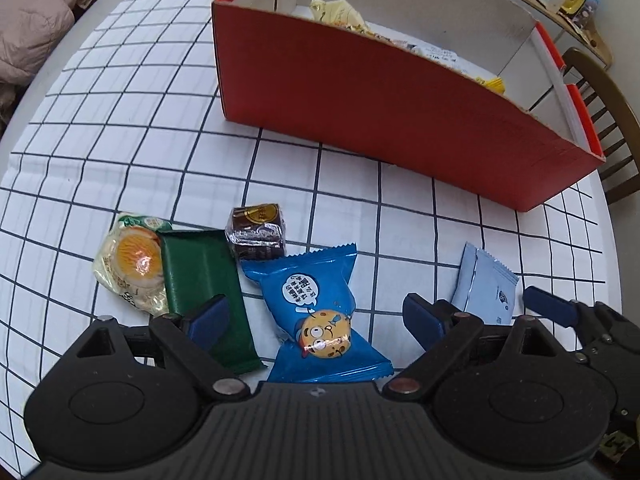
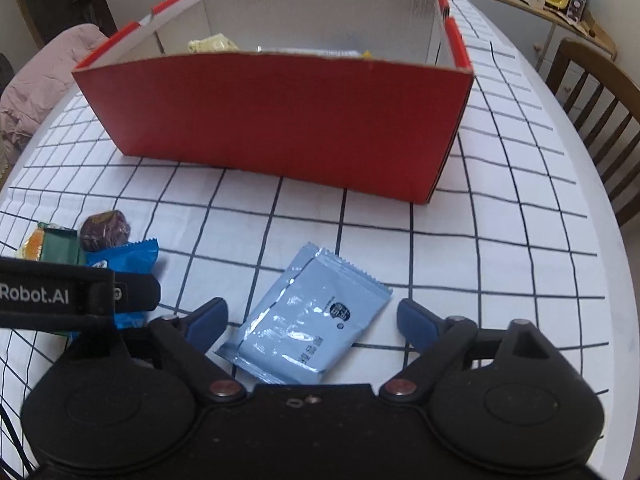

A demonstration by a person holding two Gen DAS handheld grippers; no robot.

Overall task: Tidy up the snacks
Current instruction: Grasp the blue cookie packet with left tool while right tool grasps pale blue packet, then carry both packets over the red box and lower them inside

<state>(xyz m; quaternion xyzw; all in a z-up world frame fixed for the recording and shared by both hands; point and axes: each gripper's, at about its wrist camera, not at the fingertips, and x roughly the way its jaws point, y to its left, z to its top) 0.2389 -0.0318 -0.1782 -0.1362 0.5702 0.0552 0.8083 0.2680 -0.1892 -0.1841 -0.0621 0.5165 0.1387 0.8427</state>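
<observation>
Pick-up step, I judge: both grippers hang wide and empty, the left gripper [image 1: 316, 316] over the blue cookie packet [image 1: 320, 316], the right gripper [image 2: 312, 320] over the pale blue sachet [image 2: 304, 320]. Next, each needs to close on its snack, then lift toward the red box [image 2: 280, 116] in the upper frame.

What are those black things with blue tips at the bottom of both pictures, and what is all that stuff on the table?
Those are two grabbing tools, one in each of a person's hands. Each has a camera looking along its two blue-tipped fingers, so one picture is from the left tool and one from the right tool. Both are open and hold nothing. On the white checked tablecloth lie wrapped snacks: a bright blue cookie packet, a dark green bar, a small brown square sweet, a clear-wrapped yellow cake and a pale blue flat packet. Behind stands a red cardboard box with some snacks already inside.
</observation>
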